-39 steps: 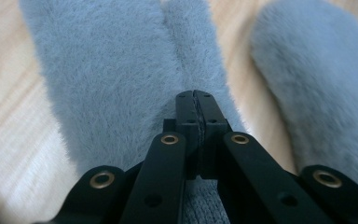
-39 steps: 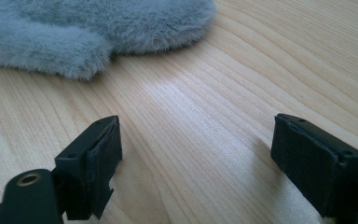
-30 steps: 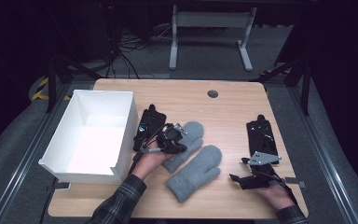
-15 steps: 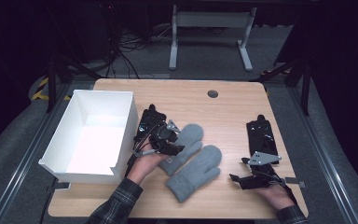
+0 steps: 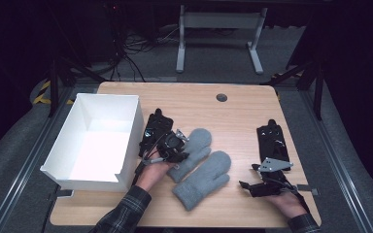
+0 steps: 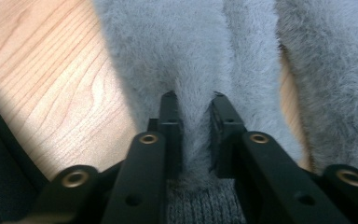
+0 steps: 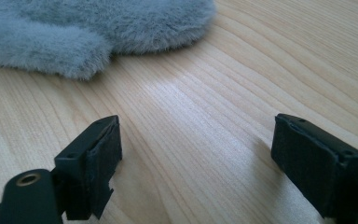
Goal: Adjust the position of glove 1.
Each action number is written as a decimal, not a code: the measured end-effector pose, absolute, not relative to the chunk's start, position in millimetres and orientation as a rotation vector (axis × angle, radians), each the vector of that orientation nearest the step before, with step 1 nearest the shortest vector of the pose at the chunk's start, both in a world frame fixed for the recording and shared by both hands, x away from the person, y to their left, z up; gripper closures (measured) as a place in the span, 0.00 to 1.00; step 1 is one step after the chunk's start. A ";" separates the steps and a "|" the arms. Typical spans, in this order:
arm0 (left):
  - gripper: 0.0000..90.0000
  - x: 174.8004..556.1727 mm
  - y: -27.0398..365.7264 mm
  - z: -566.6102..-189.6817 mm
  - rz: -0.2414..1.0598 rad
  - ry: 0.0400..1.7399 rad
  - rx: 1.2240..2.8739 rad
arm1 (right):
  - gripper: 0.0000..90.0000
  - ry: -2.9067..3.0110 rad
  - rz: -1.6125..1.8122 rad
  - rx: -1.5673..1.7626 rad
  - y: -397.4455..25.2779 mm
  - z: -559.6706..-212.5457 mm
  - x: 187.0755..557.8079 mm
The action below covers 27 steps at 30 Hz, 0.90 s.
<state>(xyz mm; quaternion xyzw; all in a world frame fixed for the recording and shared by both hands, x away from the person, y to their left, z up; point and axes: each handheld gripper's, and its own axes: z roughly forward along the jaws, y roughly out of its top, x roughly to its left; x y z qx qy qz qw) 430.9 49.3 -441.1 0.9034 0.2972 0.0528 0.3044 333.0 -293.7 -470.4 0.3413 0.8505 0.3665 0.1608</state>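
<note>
On the counter (image 5: 233, 116), near the middle, the left gripper (image 5: 174, 145) had its jaws pinched down on the upper grey mitten (image 5: 194, 145), right by the knit cuff end; the left gripper view showed a ridge of fur (image 6: 193, 126) squeezed between both jaws. Compared with a second back, that gripper had slid a bit toward 7 o'clock, off the mitten's middle and down to its cuff. Mitten itself hadn't really budged, still lying angled toward 1 o'clock. The second mitten (image 5: 204, 182) sat just beside it at 5 o'clock, edges touching or nearly so, same as before. The white box (image 5: 126, 141) stayed put at 9 o'clock. Right gripper (image 5: 252, 187) hadn't moved either: resting at 4 o'clock, jaws spread wide over bare wood, with that second mitten's tip (image 7: 98, 28) ahead of it.
</note>
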 end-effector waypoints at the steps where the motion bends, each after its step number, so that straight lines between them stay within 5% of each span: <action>1: 0.90 431.3 49.8 -440.2 0.131 0.793 2.391 | 0.18 2.429 1.047 0.975 -293.7 -470.5 333.0; 27: 0.92 404.9 72.1 -380.4 -0.060 0.731 2.191 | 0.18 2.427 1.045 0.975 -293.7 -470.5 333.2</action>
